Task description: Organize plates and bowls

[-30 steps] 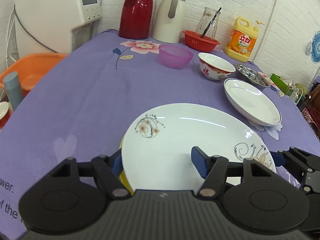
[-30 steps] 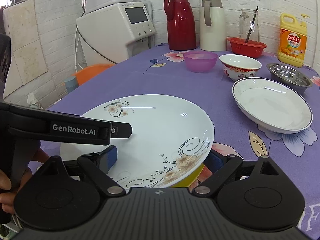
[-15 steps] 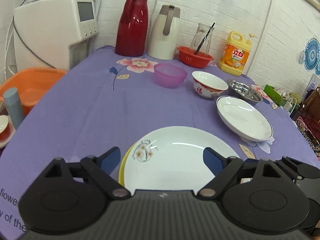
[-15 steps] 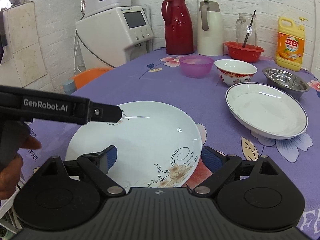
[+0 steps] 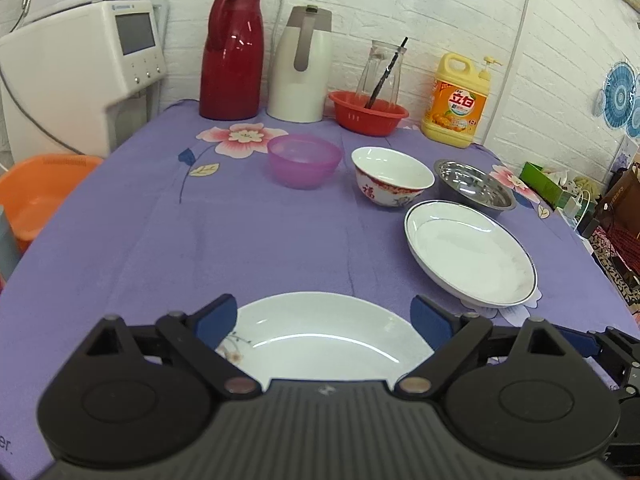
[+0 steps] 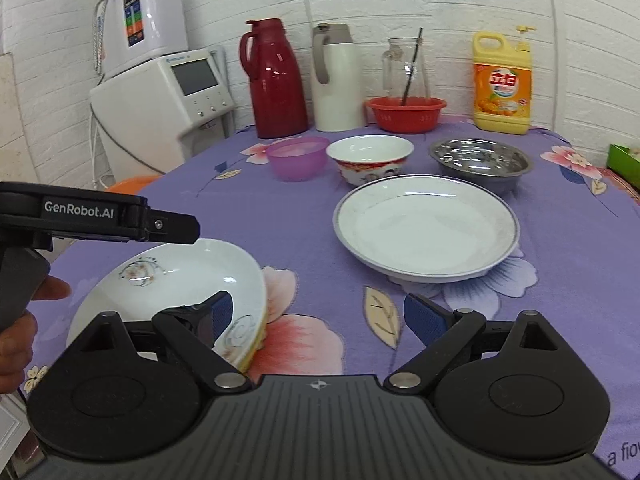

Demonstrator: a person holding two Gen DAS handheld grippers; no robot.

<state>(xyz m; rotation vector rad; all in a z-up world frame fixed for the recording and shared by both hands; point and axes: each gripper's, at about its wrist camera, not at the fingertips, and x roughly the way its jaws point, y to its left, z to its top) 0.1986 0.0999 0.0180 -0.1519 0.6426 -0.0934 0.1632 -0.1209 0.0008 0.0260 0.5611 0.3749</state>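
Left wrist view first: the left gripper [image 5: 324, 320] has its jaws spread wide with nothing between them, hanging over the floral plate [image 5: 320, 344], which lies at the bottom centre of the frame. Right of centre sits the blue-rimmed plate [image 5: 470, 252] on the purple tablecloth [image 5: 240, 240]. Behind it, across the middle of the frame, there's a row: the purple bowl [image 5: 304, 160], the red-and-white bowl [image 5: 392, 182] and the steel bowl [image 5: 474, 190]. The red thermos [image 5: 230, 52], the white jug [image 5: 300, 64] and the detergent bottle [image 5: 456, 104] line the top of the frame by the wall.

Right wrist view: the right gripper [image 6: 318, 314] is spread open too, holding nothing, over bare cloth at bottom centre. The floral plate [image 6: 172, 280] is at lower left, with a yellow edge peeking out under its rim, so it looks like it's sitting on another dish. The other gripper's body pokes in from the left edge. The blue-rimmed plate [image 6: 426, 230] is right of centre, with the bowls just behind it.

My read: the floral plate is stacked and let go, so this is the gap between steps. The blue-rimmed plate looks like the next grab. That means reaching forward, pinching its near rim, lifting it level, and carrying it to the stack without clipping the red-and-white bowl.
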